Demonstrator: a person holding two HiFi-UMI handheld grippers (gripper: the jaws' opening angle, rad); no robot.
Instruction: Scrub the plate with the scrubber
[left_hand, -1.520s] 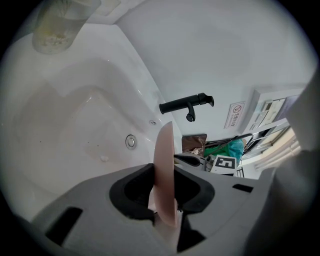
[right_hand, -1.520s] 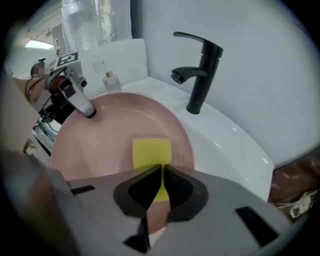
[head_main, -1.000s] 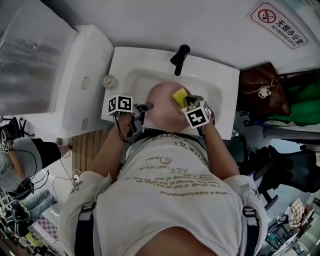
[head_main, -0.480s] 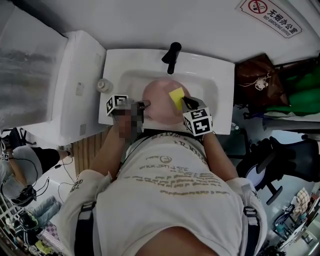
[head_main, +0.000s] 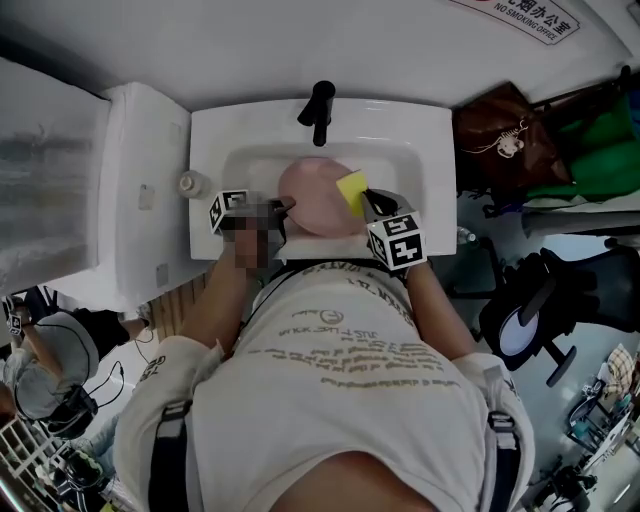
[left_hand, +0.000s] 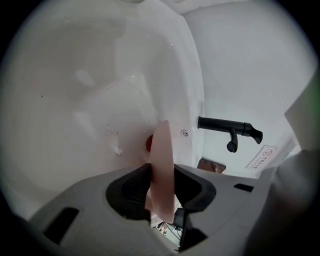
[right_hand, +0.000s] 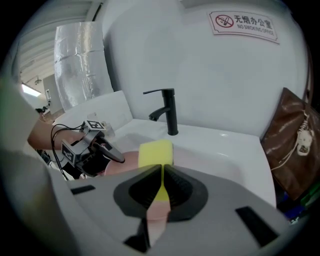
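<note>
A pink plate lies tilted in the white sink. My left gripper is at its left rim. In the left gripper view the rim of the plate stands edge-on between the jaws and fills the gap of the left gripper, whose jaws are opening. My right gripper is shut on a yellow scrubber sponge, which rests on the plate's right side. The right gripper view shows the sponge pinched in the right gripper, with the plate below it.
A black faucet stands at the back of the sink. A small round container sits on the sink's left rim. A white cabinet is to the left, and a brown bag hangs to the right.
The head camera has shifted, so the sink sits higher and further left in view. Both grippers stay at the plate. The sponge has slid slightly toward the plate's right edge.
</note>
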